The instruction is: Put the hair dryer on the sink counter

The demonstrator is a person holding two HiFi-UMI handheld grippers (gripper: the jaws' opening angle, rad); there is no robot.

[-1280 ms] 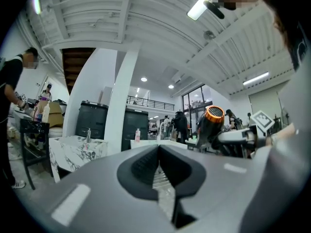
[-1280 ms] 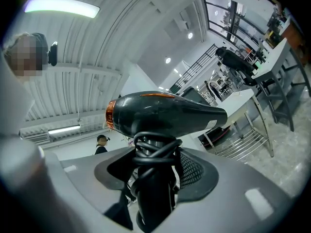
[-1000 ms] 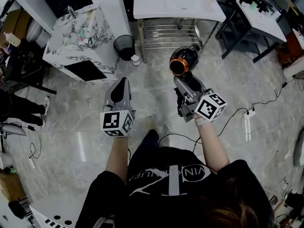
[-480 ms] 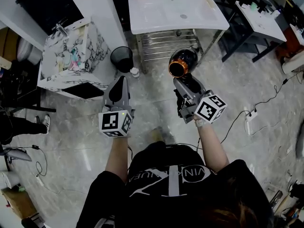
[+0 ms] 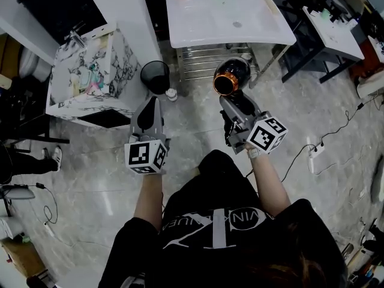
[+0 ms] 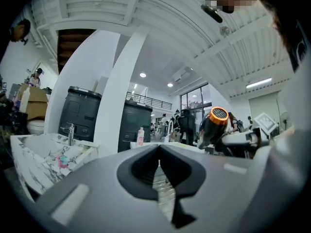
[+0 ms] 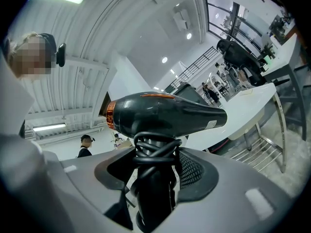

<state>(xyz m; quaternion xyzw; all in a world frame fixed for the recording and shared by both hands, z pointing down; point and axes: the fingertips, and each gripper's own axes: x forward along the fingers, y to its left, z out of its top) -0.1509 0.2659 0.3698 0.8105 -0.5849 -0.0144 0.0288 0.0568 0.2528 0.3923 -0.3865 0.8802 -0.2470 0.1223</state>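
Carrying stage of the placement. The hair dryer [image 5: 231, 77] is already in hand but not yet delivered: the right gripper [image 5: 233, 104] has its fingers clamped on the dryer's handle, around which the black cord [image 7: 153, 149] is coiled, and holds the appliance in the air above the floor, at about 1 o'clock from the person in the head view. The white sink counter [image 5: 192, 29], judged to be the destination, lies beyond it at 12 o'clock; the dryer hangs just short of the near edge of that surface and touches nothing but the fingers. A second, marble-patterned basin unit [image 5: 84, 71] stands at 10 o'clock, with a waste bin [image 5: 156, 75] between the two. The left gripper [image 5: 151, 110] is held at 11 o'clock, its fingers closed together on nothing. Still to do, as far as can be judged: carry the dryer over the surface, lower it onto a bare part and release it. Orientation: in the head view the barrel's long axis runs roughly from 7 o'clock to 1 o'clock, the orange-ringed end nearer the person and tilted upward, the tapered end toward the counter. In the right gripper view the barrel lies crosswise to the fingers, orange ring at 9 o'clock, and the handle runs straight down between them.
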